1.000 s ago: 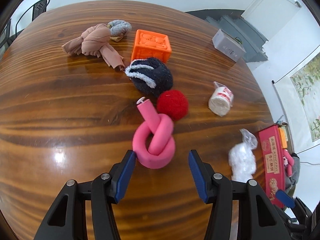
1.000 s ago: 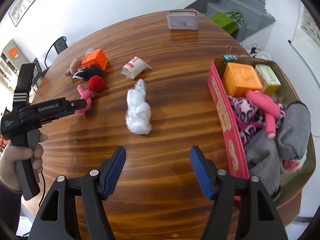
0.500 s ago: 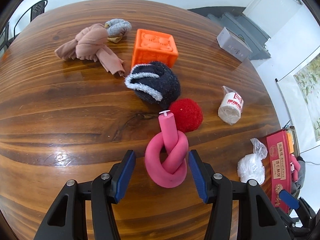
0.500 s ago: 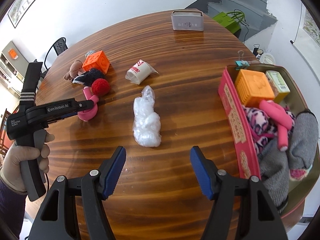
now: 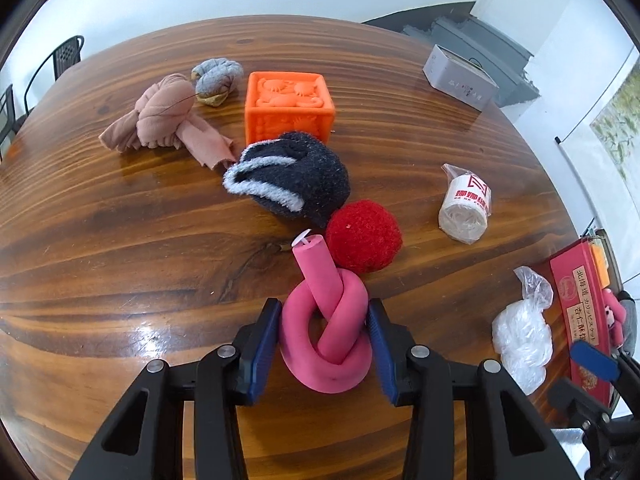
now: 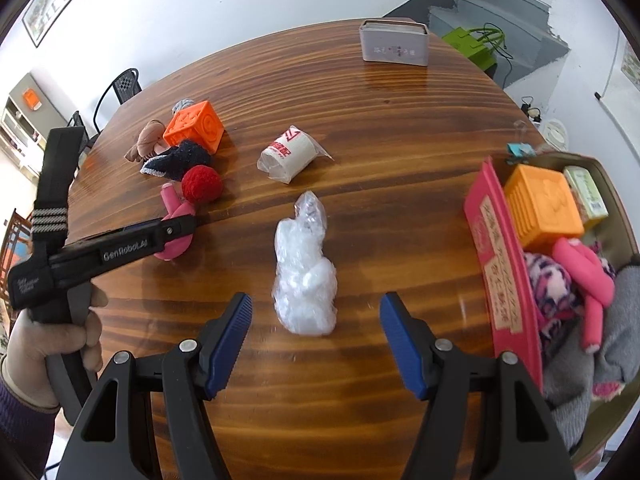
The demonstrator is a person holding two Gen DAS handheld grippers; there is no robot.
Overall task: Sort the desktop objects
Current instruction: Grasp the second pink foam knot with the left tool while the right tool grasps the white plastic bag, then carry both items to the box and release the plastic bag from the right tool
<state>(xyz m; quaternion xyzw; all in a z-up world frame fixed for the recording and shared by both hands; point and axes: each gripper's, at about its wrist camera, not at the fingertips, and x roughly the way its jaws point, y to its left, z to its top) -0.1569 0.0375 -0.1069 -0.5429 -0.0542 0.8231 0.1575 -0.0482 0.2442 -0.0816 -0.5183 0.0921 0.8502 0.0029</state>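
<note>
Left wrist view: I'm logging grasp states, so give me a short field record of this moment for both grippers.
left gripper: blue pads on both sides of the pink knotted foam tube, touching it; tube lies on the wooden table
right gripper: open, empty, clear plastic bag bundle ahead between its fingers, untouched
nearest neighbour of the tube: red pom-pom ball, touching or almost
bin: at the table's right, already holds an orange cube and soft items

Pink knotted foam tube [image 5: 326, 336] flat on table, touching red pom-pom [image 5: 363, 236].
</note>
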